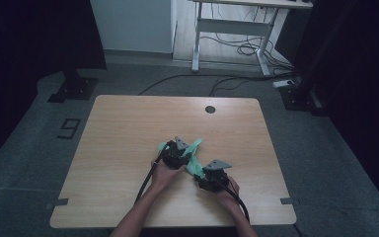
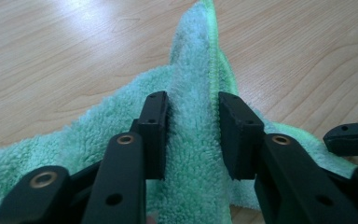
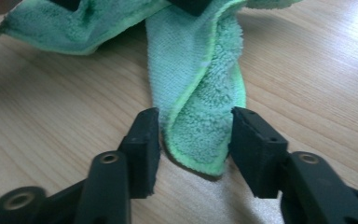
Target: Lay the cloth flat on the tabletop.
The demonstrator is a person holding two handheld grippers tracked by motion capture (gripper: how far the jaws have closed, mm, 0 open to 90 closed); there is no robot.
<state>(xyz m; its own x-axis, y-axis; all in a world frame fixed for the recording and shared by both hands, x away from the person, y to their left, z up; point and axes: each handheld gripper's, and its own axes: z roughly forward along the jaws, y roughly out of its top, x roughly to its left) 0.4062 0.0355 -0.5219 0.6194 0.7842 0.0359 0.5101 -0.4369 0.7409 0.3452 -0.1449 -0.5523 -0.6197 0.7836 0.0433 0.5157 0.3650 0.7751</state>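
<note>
right gripper [image 1: 203,174]: held in the person's right hand at the near right of the table [image 1: 128,123]. in the right gripper view its jaws flanked a folded end of the cloth; the left pad looked to touch the fold's edge and the right pad stood just beside it. not yet clenched on it.
left gripper [image 1: 173,153]: held in the left hand, just left of and beyond the right one. in the left gripper view a raised ridge of the cloth ran up between its jaws, the pads at or very near the pile on both sides. whether they pinched it could not be told for sure; it read as released.
cloth [image 2: 191,154]: green terry with a brighter green stitched hem, bunched on the wood between and under both grippers, one corner pointing away toward the far right of the left gripper.
table: pale wood grain, a round dark grommet [image 1: 210,109] near its far edge.
writing: a dark "9" mark [image 1: 69,128] on the grey floor left of the table.
far: a white desk frame [image 1: 232,29] with loose cables [image 1: 237,49] beneath it.
</note>
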